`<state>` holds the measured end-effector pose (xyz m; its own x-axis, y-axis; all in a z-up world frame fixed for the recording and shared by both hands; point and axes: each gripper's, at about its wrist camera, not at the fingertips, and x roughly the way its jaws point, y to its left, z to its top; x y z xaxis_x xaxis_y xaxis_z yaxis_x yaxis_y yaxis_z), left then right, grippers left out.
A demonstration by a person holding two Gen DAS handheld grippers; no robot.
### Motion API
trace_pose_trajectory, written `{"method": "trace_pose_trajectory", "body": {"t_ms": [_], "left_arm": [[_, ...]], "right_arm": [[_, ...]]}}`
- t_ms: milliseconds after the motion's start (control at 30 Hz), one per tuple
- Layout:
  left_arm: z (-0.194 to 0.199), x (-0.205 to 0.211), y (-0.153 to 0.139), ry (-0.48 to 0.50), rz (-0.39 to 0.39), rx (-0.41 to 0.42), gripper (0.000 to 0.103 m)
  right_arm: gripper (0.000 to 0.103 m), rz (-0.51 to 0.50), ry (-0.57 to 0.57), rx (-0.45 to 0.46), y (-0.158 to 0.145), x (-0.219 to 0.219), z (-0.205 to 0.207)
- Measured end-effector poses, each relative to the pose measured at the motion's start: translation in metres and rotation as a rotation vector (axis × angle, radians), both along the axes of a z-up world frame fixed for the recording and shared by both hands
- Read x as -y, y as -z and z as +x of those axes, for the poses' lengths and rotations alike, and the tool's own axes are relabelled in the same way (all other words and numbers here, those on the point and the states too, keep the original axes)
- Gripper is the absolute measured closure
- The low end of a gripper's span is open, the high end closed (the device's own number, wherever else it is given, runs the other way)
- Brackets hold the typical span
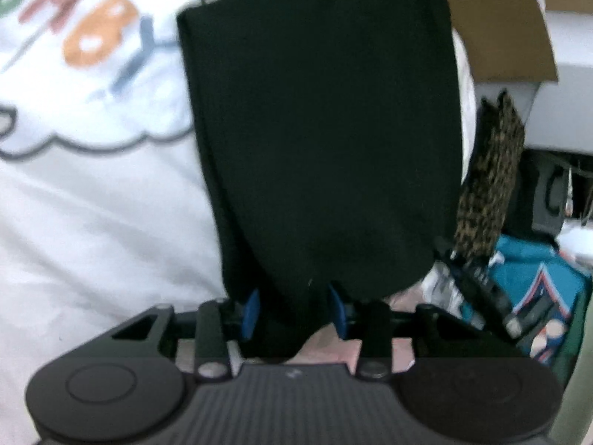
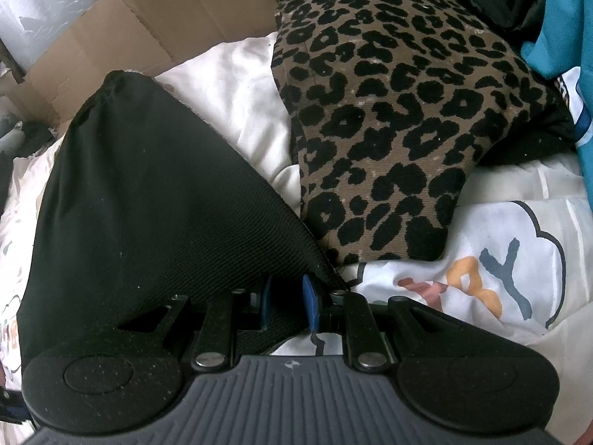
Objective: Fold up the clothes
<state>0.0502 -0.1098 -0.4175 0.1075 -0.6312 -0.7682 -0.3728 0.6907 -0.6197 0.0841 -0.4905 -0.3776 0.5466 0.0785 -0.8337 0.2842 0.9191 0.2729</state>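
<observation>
A black garment (image 1: 318, 129) hangs in front of the left wrist view, and its lower edge runs down between the blue pads (image 1: 252, 311) of my left gripper (image 1: 295, 311), which is shut on the bunched cloth. In the right wrist view the same black garment (image 2: 148, 193) spreads out to the left as a flat triangle. One corner of it is pinched between the blue pads (image 2: 309, 304) of my right gripper (image 2: 288, 302), shut on it. The fabric stretches between the two grippers above a white printed bedcover (image 2: 500, 259).
A leopard-print garment (image 2: 389, 111) lies just beyond the right gripper on the white bedcover (image 1: 92, 204). Brown cardboard (image 2: 155, 18) stands behind the bed. Teal fabric (image 2: 567, 18) and other clutter (image 1: 537, 270) crowd the right side.
</observation>
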Motion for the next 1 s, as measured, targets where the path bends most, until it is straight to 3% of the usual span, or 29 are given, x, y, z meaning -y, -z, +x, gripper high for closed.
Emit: {"method": "trace_pose_trajectory", "body": {"t_ms": [33, 100, 200, 333, 367, 433, 500, 567, 767, 933, 1000], "left_arm": [[-0.002, 0.001, 0.001, 0.006, -0.003, -0.014, 0.074], [-0.007, 0.002, 0.003, 0.015, -0.009, -0.040, 0.092], [-0.015, -0.004, 0.003, -0.023, -0.006, -0.071, 0.096], [-0.017, 0.011, 0.007, 0.040, 0.045, -0.104, 0.095], [-0.005, 0.027, 0.020, 0.043, 0.059, -0.115, 0.089], [-0.006, 0.023, 0.017, 0.012, 0.069, -0.113, 0.081], [-0.003, 0.020, 0.013, 0.001, 0.068, -0.090, 0.060], [0.002, 0.020, 0.009, 0.015, 0.072, -0.064, 0.050], [0.018, 0.013, 0.020, -0.038, 0.039, -0.030, 0.049], [0.028, 0.017, 0.037, -0.005, -0.009, -0.002, 0.044], [0.027, 0.013, 0.044, -0.043, -0.040, -0.001, 0.042]], "right_arm": [[0.079, 0.000, 0.001, 0.000, 0.000, 0.000, 0.000], [0.079, 0.001, 0.002, 0.001, 0.000, 0.000, 0.000], [0.079, 0.005, 0.001, 0.005, 0.001, 0.000, -0.001], [0.079, 0.004, 0.005, 0.006, 0.001, 0.000, -0.001], [0.079, 0.003, 0.005, 0.007, 0.001, 0.000, -0.002], [0.079, 0.005, 0.006, 0.009, 0.001, 0.000, -0.002], [0.079, 0.008, 0.006, 0.011, 0.001, 0.000, -0.002], [0.079, 0.009, 0.005, 0.011, 0.001, 0.001, -0.002], [0.079, 0.012, -0.002, 0.012, 0.002, 0.002, -0.002], [0.079, 0.016, -0.006, 0.011, 0.002, 0.003, -0.001], [0.079, 0.026, -0.003, 0.010, 0.002, 0.005, -0.001]]}}
